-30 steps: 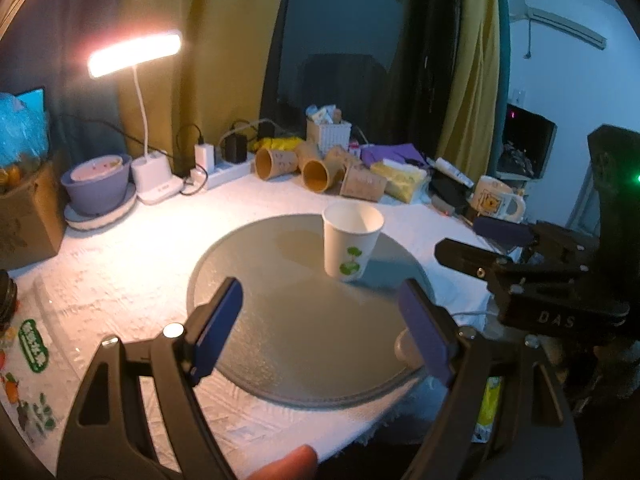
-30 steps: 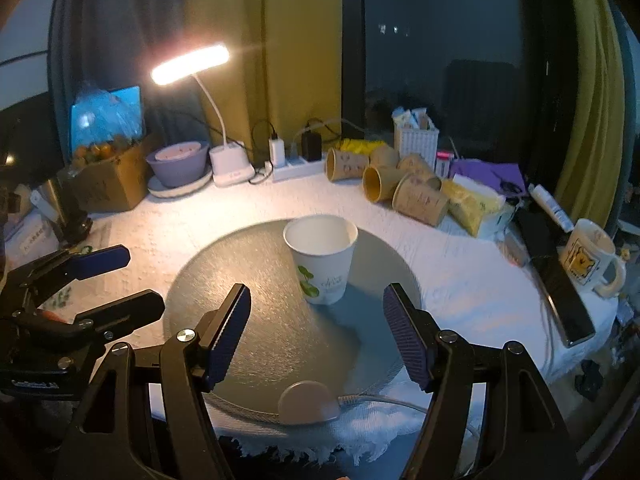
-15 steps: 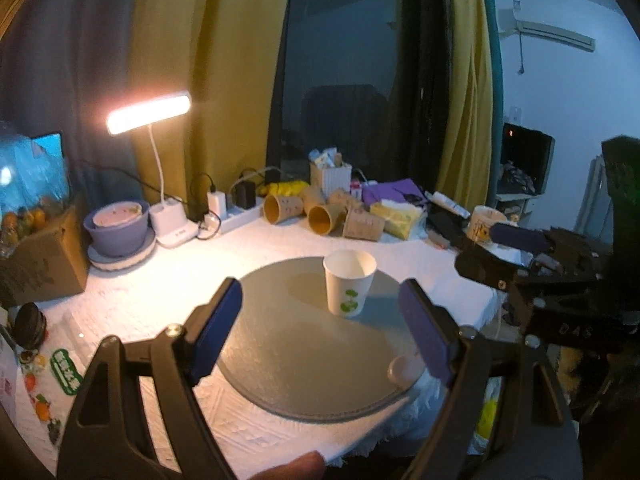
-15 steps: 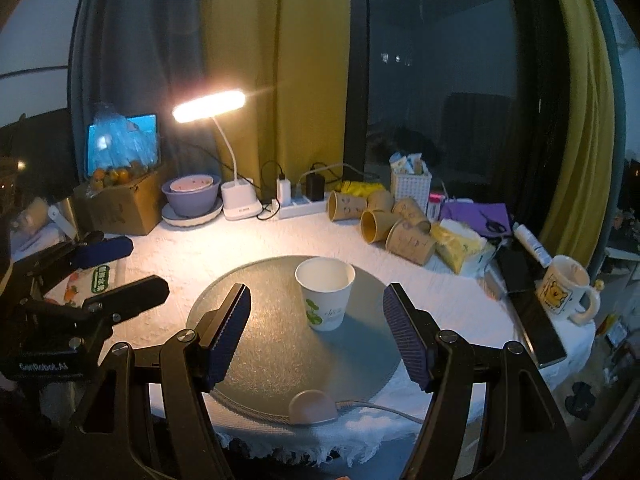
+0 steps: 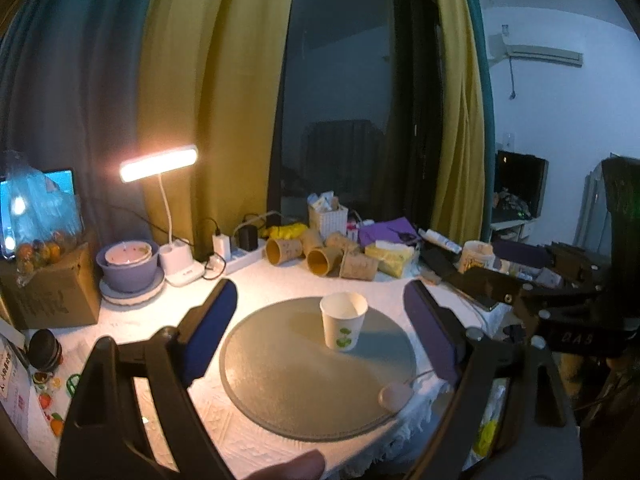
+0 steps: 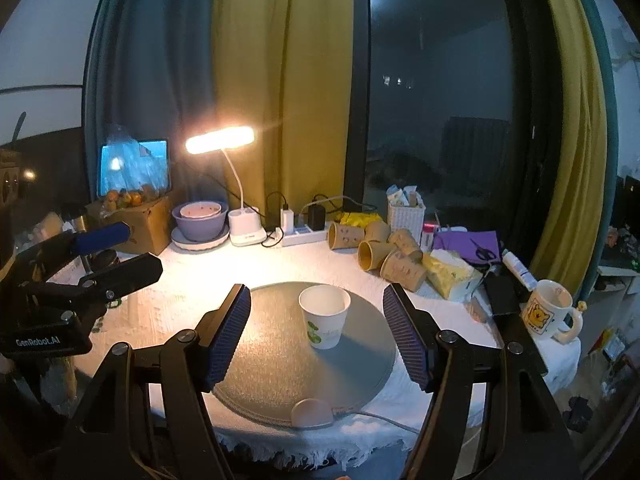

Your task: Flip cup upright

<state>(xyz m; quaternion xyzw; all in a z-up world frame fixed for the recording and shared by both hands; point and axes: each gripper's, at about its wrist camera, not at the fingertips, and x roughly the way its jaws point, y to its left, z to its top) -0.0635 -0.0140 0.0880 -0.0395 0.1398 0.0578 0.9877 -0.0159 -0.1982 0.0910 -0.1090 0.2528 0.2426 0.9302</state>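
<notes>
The cup (image 6: 324,316) stands upright on the round mat (image 6: 280,364). Both the left gripper (image 5: 320,332) and right gripper (image 6: 318,336) are spread wide, holding nothing, well apart from it.

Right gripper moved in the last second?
Yes. The right gripper has pulled back and up from the white paper cup: cup and grey mat look smaller, and more curtain shows. The jaws are open and empty.

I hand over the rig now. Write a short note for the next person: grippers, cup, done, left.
Left gripper: open, empty, clear of the table.
Right gripper: open, empty, also clear.
White paper cup: stands upright, mouth up, on the round grey mat, touched by neither gripper.
Done: the cup is upright.
Left: nothing on this cup, as far as I can see.
</notes>
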